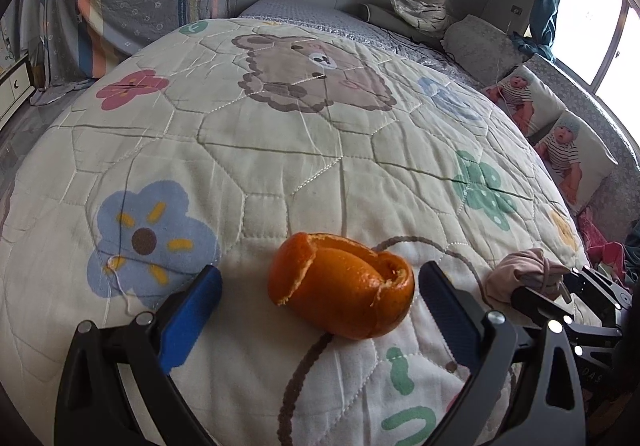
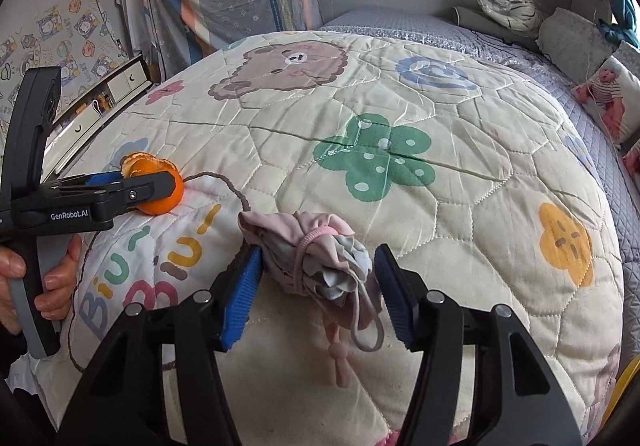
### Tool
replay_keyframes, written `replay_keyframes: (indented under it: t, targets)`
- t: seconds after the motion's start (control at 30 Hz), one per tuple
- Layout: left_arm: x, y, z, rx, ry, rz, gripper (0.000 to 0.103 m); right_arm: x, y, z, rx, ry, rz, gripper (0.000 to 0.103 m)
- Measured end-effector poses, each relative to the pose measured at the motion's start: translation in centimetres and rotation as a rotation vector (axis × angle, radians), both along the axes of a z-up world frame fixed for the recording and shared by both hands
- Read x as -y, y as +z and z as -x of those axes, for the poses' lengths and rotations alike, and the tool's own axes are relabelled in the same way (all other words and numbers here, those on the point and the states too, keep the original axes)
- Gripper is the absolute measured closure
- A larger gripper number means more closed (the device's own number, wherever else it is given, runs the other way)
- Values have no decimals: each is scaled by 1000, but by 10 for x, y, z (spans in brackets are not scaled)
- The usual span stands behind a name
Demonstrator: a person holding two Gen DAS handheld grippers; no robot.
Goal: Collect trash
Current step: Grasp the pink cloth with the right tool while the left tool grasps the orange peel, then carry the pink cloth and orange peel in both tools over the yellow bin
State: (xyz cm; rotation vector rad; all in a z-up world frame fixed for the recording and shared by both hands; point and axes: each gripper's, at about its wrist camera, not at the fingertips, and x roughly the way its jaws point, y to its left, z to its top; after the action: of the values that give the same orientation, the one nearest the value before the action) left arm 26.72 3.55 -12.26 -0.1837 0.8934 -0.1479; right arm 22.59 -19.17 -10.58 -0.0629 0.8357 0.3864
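Although both grippers are placed at their targets, nothing has been collected yet, judging by how both items lie on the quilt [image 1: 320,149]. In the left wrist view, the left gripper [image 1: 320,282] has its jaws wide apart, one on each side of the peel [image 1: 340,286], a hollow orange-peel shell resting on the quilt; clear gaps show on both sides, so no grip is made. In the right wrist view, the right gripper [image 2: 318,288] straddles the bundle [image 2: 308,258], a crumpled pink and grey cloth wad with an elastic loop. Its left pad touches or nearly touches the cloth, while a narrow gap shows at the other pad; the bundle lies on the quilt and is not clamped. Remaining steps, as judged: close on each item, lift it, and carry it to a receptacle. No bin appears in either view. The right wrist view alone shows the hand [image 2: 52,278] on the left gripper's handle, that gripper from the side with the peel between its fingers, and the lettering on the quilt. The left wrist view alone shows the peel's torn opening and only the edge of the bundle beside the right gripper.
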Motion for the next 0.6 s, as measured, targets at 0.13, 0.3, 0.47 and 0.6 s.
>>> replay_keyframes:
  t: [0.13, 0.3, 0.47, 0.6]
  targets:
    - [1, 0, -2, 0, -2, -9, 11, 0, 0, 0, 1, 3, -11, 61]
    - [3, 1, -4, -2, 2, -21, 17, 5, 2, 0, 6, -19, -34, 67]
    - [6, 4, -3, 1, -11, -34, 31, 12, 6, 2, 22, -44, -58, 69]
    - [8, 5, -3, -1, -7, -38, 43, 16, 9, 5, 33, -55, -68, 69]
